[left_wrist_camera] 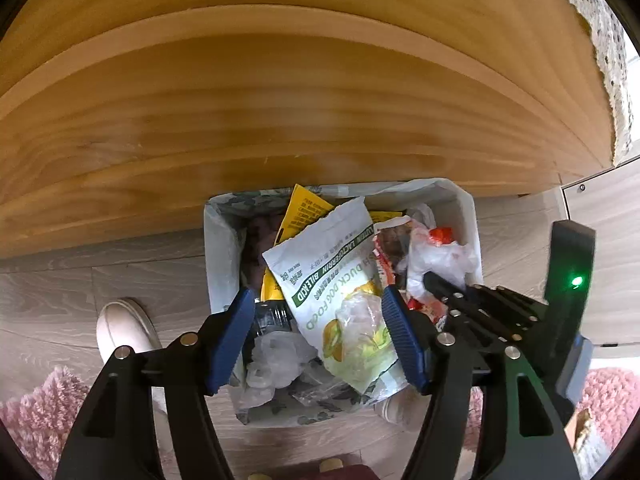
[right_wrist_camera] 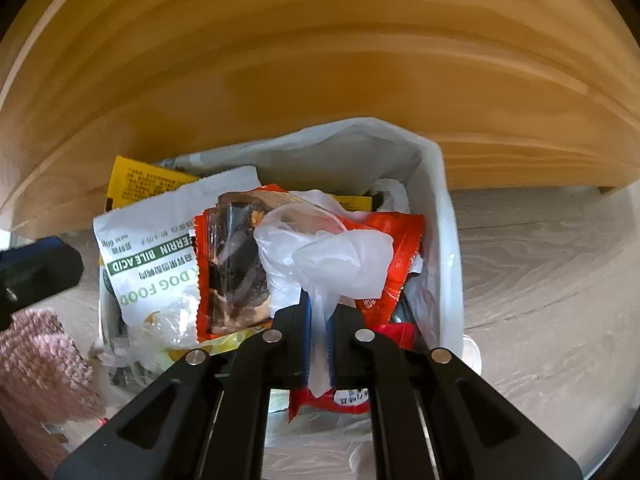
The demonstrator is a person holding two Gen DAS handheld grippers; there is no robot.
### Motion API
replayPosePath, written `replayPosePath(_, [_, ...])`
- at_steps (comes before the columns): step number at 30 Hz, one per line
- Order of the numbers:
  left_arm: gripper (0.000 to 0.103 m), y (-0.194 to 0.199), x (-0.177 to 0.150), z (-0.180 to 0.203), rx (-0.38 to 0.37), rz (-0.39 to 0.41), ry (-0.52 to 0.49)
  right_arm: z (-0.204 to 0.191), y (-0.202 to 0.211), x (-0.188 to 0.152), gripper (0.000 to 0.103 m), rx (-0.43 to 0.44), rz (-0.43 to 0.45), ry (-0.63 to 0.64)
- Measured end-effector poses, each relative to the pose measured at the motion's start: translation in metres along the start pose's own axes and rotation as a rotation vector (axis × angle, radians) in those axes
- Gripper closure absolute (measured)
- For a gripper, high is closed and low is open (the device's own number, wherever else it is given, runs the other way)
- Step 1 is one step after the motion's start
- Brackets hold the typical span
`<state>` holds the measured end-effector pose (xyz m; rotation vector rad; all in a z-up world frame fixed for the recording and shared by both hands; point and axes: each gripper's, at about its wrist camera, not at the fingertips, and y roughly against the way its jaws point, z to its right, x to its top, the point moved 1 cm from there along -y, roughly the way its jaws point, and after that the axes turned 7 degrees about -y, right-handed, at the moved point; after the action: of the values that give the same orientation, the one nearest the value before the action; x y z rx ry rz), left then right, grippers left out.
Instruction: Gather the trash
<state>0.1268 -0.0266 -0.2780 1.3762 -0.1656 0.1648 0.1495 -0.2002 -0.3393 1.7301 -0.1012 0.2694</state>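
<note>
A white bin [left_wrist_camera: 212, 248] lined with a plastic bag stands on the floor against a wooden cabinet, stuffed with wrappers. My left gripper [left_wrist_camera: 316, 336] hovers over it, open, its blue pads either side of a white and green dog food pouch [left_wrist_camera: 332, 264] that lies on top of the trash. Over the bin [right_wrist_camera: 448, 240], my right gripper [right_wrist_camera: 319, 312] is shut on a crumpled clear plastic glove [right_wrist_camera: 332, 256], which hangs above a red snack wrapper [right_wrist_camera: 400, 248] and the dog food pouch [right_wrist_camera: 152, 256]. In the left wrist view the right gripper [left_wrist_camera: 430, 280] reaches in from the right.
The wooden cabinet front [left_wrist_camera: 280, 112] rises right behind the bin. A pink fluffy rug [left_wrist_camera: 36, 420] lies at the lower left and right. A person's light shoe [left_wrist_camera: 124, 328] stands left of the bin on the grey wood-look floor [right_wrist_camera: 540, 280]. A yellow packet [left_wrist_camera: 304, 208] sticks up in the bin.
</note>
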Motion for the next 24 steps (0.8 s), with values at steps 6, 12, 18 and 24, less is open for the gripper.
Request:
replayPosePath(6, [0.032, 0.011, 0.0, -0.006, -0.005, 0.026, -0.007, 0.004, 0.012, 0.004, 0.066, 0.024, 0.011, -0.041])
replayPosePath(12, [0.027, 0.026, 0.0, -0.009, -0.009, 0.069, -0.004, 0.001, 0.037, 0.002, 0.035, 0.057, 0.079, -0.047])
replayPosePath(18, [0.026, 0.049, -0.002, -0.009, -0.006, 0.149, -0.001, -0.009, 0.065, -0.002, 0.015, 0.054, 0.168, -0.021])
replayPosePath(24, [0.017, 0.078, -0.012, -0.005, 0.009, 0.263, -0.031, -0.014, 0.091, -0.009, 0.008, 0.044, 0.247, 0.027])
